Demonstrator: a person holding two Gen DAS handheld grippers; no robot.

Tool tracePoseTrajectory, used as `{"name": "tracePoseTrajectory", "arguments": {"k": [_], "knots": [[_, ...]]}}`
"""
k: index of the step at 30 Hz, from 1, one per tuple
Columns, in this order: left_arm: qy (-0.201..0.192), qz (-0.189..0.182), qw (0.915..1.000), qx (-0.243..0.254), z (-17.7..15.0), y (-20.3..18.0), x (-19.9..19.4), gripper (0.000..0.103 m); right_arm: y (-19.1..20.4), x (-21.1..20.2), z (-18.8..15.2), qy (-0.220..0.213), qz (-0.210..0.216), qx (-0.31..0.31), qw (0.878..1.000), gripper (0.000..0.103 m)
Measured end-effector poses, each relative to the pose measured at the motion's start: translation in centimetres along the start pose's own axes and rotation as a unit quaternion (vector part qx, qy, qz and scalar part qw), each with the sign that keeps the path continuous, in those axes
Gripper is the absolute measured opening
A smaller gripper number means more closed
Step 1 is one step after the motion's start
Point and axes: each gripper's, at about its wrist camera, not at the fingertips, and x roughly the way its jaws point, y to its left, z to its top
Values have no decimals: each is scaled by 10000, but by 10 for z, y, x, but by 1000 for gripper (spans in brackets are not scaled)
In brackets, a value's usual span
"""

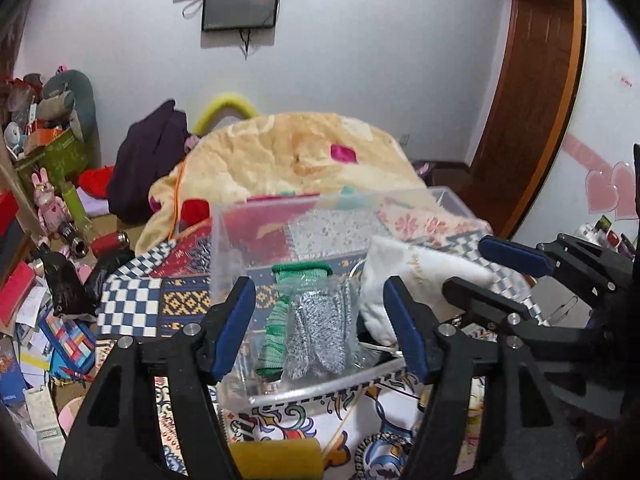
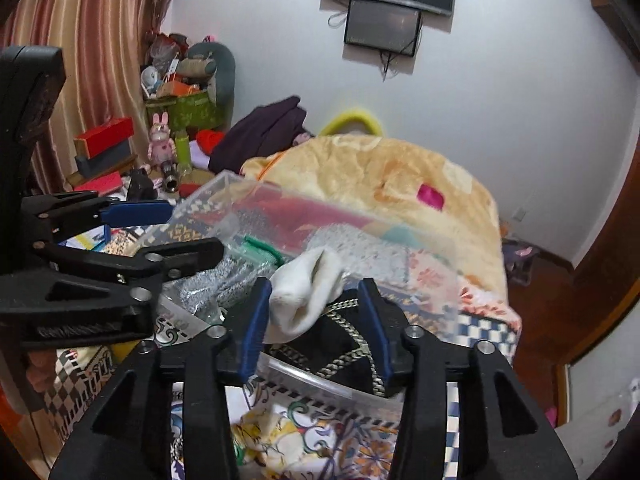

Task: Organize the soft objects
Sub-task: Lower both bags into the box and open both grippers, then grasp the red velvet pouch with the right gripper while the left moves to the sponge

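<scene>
Sock (image 2: 308, 292), white, lay between the wide-open, empty right gripper's (image 2: 316, 320) jaws, over the clear bin's (image 2: 224, 184) near edge; left gripper (image 1: 320, 320) open, empty.

Left gripper (image 1: 320, 320) held level, jaws spread wide, nothing between blue pads (image 1: 234, 324). Right gripper (image 2: 316, 320) just beside it on right, jaws likewise apart, empty. Both point same way, side by side, right one angled slightly inward toward left.
</scene>
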Motion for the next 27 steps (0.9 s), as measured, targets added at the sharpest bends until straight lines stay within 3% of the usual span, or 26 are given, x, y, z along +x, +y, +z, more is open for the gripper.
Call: {"name": "tracePoseTrajectory", "arguments": {"k": [8,14,20,27], "knots": [[-461,-25,9989,103,-1,-1,-52,67,-13,-46,1,-517,-7,222,9984,50],[-503,75,9983,296,-20,-3,-72,68,-18,-71,-16,-720,13,428,9965,54],[-220,171,9992,301,-50,4,-70,68,-20,-70,-46,-449,14,618,9971,54],[332,272,9989,177,-83,17,-46,69,-13,-50,-95,242,77,734,9970,59]]}}
